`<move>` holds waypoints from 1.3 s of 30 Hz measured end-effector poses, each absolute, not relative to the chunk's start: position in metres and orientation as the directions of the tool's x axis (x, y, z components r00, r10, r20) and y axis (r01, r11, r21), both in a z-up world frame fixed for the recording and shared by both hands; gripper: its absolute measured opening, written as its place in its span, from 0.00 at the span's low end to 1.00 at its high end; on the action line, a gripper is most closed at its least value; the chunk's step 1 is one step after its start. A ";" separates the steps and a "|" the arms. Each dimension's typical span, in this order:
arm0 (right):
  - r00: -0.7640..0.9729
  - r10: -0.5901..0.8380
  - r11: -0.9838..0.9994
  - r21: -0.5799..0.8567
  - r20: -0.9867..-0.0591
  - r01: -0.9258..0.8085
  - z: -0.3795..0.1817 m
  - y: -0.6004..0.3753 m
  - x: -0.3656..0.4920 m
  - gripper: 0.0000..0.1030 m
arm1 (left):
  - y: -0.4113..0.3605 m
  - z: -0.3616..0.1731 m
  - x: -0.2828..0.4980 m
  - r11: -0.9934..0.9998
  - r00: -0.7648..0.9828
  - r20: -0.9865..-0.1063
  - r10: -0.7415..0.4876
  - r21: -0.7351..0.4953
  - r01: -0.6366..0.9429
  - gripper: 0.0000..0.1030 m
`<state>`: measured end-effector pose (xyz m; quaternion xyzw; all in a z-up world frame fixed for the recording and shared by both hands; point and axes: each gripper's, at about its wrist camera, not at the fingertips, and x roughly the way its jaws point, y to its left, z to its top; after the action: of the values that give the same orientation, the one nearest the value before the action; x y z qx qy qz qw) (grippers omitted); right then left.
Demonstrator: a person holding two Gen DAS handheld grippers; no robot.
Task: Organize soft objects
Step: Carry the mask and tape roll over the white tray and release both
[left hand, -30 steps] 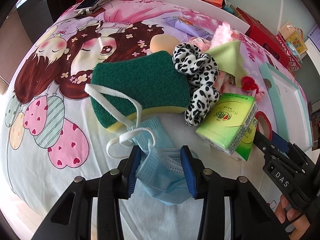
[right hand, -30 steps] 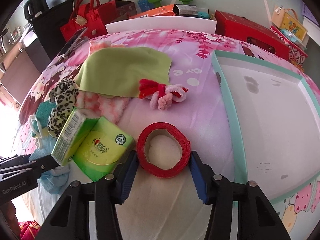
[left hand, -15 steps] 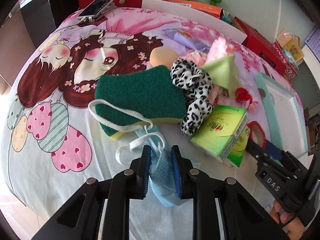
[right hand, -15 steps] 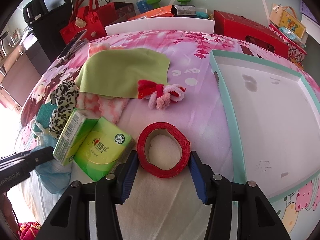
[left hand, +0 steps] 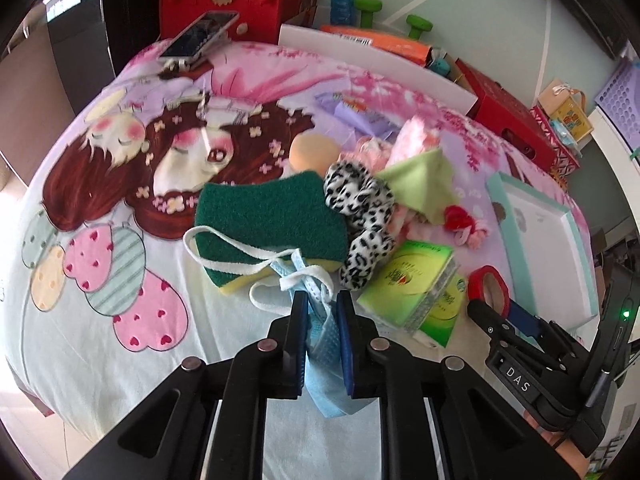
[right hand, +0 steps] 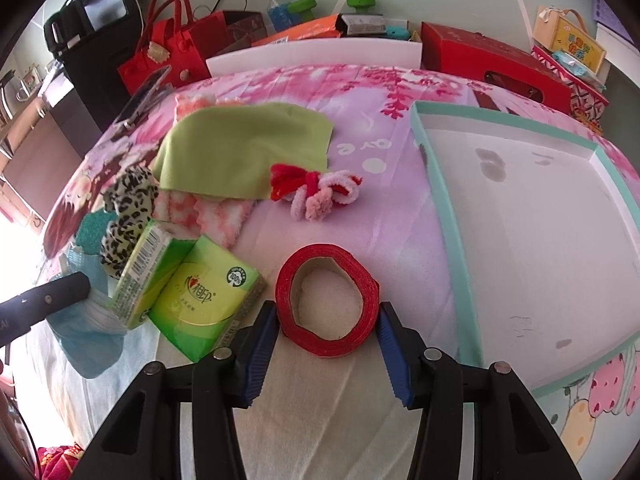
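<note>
A blue face mask (left hand: 326, 380) hangs pinched between the pads of my left gripper (left hand: 322, 300), whose jaws are closing on it. The mask's white ear loops trail over the green sponge (left hand: 272, 212), and its lower part is off the bedsheet. In the right wrist view the mask (right hand: 86, 340) shows at the far left. My right gripper (right hand: 326, 312) has a red tape roll (right hand: 320, 256) between its blue pads, which touch both of its sides. The roll rests on the bed.
A leopard scrunchie (left hand: 356, 200), green tissue packs (right hand: 200, 296), a green cloth (right hand: 244, 152) and a red-pink chenille scrunchie (right hand: 316, 192) lie clustered mid-bed. A teal-rimmed white tray (right hand: 444, 208) lies at the right. A phone (left hand: 200, 38), bags and boxes line the far edge.
My left gripper's jaws came together on the blue mask and rose, lifting it from the sheet. The right gripper and the red roll stayed put.
</note>
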<state>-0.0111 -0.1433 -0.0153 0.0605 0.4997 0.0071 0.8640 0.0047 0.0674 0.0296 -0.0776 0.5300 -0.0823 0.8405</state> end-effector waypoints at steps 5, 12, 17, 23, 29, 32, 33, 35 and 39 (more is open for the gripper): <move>0.544 0.079 0.988 0.138 -0.835 0.067 -0.001 -0.151 -0.019 0.51 | 0.067 0.056 0.001 0.970 0.477 -0.846 -0.238 -0.232 0.073 0.14; 0.622 0.022 0.987 0.114 -0.783 0.109 0.038 -0.164 -0.025 0.51 | 0.048 0.100 0.011 0.969 0.544 -0.802 -0.247 -0.216 0.122 0.14; 0.622 -0.014 0.972 0.135 -0.783 0.191 0.055 -0.192 -0.013 0.51 | -0.002 0.125 0.026 0.953 0.562 -0.772 -0.298 -0.204 0.226 0.14; 0.608 -0.058 0.937 0.167 -0.792 0.307 0.055 -0.236 0.000 0.51 | -0.074 0.125 0.048 0.914 0.511 -0.774 -0.373 -0.211 0.348 0.14; 0.585 -0.129 0.887 0.172 -0.800 0.429 0.041 -0.289 -0.004 0.51 | -0.138 0.110 0.058 0.870 0.452 -0.785 -0.423 -0.214 0.443 0.14; 0.559 -0.184 0.849 0.155 -0.809 0.504 0.035 -0.316 -0.013 0.51 | -0.167 0.101 0.061 0.852 0.428 -0.791 -0.437 -0.212 0.479 0.14; 0.550 -0.203 0.834 0.151 -0.810 0.530 0.034 -0.326 -0.017 0.51 | -0.173 0.099 0.062 0.848 0.422 -0.793 -0.440 -0.213 0.485 0.14; 0.532 -0.237 0.807 0.140 -0.813 0.574 0.030 -0.340 -0.023 0.51 | -0.190 0.093 0.064 0.837 0.401 -0.800 -0.447 -0.216 0.502 0.14; 0.507 -0.280 0.763 0.132 -0.815 0.633 0.024 -0.365 -0.032 0.51 | -0.218 0.082 0.066 0.820 0.378 -0.808 -0.453 -0.211 0.532 0.14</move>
<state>-0.0321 -0.3655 0.0241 0.2123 0.4159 -0.2713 0.8417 0.0664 -0.2179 0.0819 0.0420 0.4720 -0.2970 0.8290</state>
